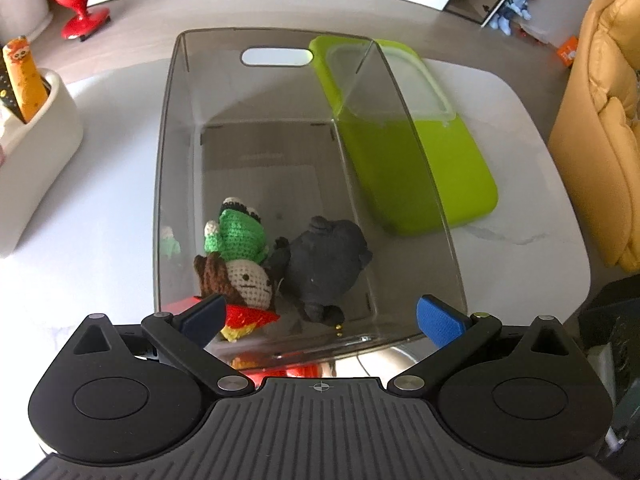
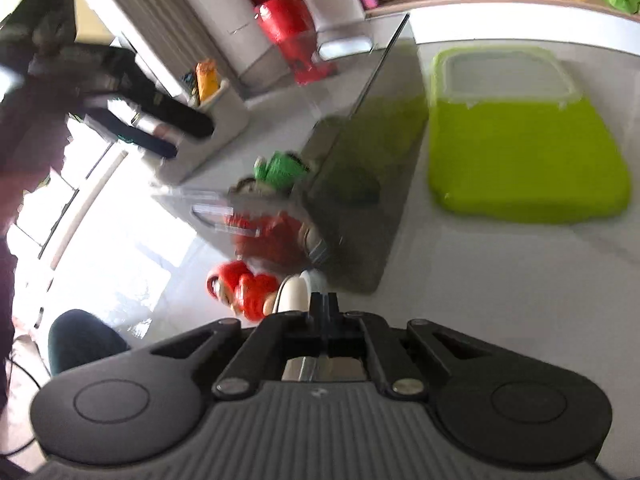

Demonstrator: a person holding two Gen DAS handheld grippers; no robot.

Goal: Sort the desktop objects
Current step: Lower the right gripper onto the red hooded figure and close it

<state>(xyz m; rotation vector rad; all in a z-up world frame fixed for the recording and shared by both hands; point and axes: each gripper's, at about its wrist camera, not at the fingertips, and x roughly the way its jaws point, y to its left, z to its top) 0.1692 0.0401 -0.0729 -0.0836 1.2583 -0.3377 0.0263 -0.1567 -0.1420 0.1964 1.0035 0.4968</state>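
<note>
left gripper (image 1: 320, 318): jaws wide, empty, poised over bin's near rim at frame bottom, likely just let go
right gripper (image 2: 323, 304): jaws pressed together, nothing clearly pinched, blurred
smoky bin (image 1: 416, 152): frame centre, collects toys
crochet doll (image 1: 240, 264): inside bin, lower left, touching dark plush (image 1: 324, 260)
red toy (image 2: 244, 288): outside bin, lower centre, probably next
green lid (image 1: 460, 168): right of bin, on table

White table (image 1: 100, 220): clear bin (image 1: 420, 184), green lidded box (image 1: 452, 168), white holder (image 1: 44, 132).
</note>
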